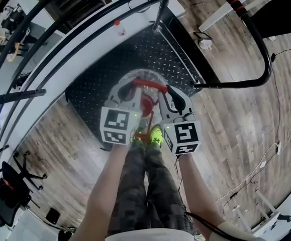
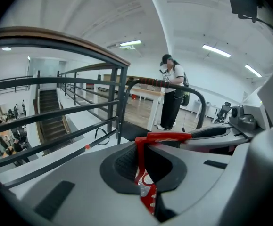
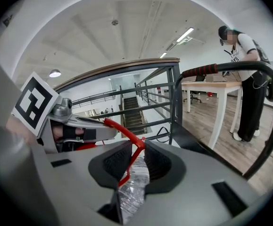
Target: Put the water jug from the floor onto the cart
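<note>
Hanging by its red handle (image 1: pixel 149 86) between the two grippers, the clear water jug (image 1: pixel 141 77) sits over the black checker-plate deck of the cart (image 1: pixel 105 74), near the deck's front edge; the head view does not settle whether its base touches the deck. The left gripper (image 1: pixel 133 88) is fully shut on one end of the handle. In the left gripper view its dark pads pinch the red strap (image 2: pixel 148 173) where it bends down from the flat top bar (image 2: pixel 168 136). The right gripper (image 1: pixel 164 91) is closed on the other end with its jaws a little apart, and in the right gripper view the thin red bar (image 3: pixel 132 155) and some crinkled clear plastic (image 3: pixel 135 182) are caught between its pads. The person's legs and yellow-green shoes (image 1: pixel 155 135) stand on the wooden floor (image 1: pixel 235 129) just beside the cart. The cart's black push bar (image 1: pixel 260 49) curves up at the right, and a dark railing (image 1: pixel 60 31) runs past the far side. A bystander (image 2: pixel 171 95) stands beyond the push bar.
</note>
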A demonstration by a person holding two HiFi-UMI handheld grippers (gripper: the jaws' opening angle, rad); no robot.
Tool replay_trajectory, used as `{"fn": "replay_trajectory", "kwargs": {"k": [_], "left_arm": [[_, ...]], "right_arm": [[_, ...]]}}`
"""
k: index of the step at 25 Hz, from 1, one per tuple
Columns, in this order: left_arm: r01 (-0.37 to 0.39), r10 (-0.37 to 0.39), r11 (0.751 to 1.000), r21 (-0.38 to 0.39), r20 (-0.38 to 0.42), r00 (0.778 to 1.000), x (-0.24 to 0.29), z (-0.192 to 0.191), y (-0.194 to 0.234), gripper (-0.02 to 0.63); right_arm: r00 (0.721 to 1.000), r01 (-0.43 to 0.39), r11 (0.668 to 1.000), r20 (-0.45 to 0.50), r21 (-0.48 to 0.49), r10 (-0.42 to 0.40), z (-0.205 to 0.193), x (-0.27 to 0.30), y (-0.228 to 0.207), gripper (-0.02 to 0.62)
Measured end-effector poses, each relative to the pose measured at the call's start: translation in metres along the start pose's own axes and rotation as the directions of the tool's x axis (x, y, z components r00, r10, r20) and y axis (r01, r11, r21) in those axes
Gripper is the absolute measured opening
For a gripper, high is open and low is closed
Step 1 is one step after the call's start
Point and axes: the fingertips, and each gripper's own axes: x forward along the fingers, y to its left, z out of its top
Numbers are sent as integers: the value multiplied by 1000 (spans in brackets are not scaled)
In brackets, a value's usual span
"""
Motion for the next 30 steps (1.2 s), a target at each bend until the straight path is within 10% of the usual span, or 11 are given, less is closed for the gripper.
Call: {"fn": "replay_trajectory", "kwargs": {"k": [18, 30], "left_arm": [[62, -63, 998, -30, -25, 998, 38, 9, 25, 15], [58, -59, 998, -4, -60, 996, 33, 9, 26, 128]], "right_arm": [[1000, -10, 1000, 27, -18, 10, 16, 40, -17, 84], [999, -41, 999, 14, -14, 42, 19, 50, -16, 84]]}}
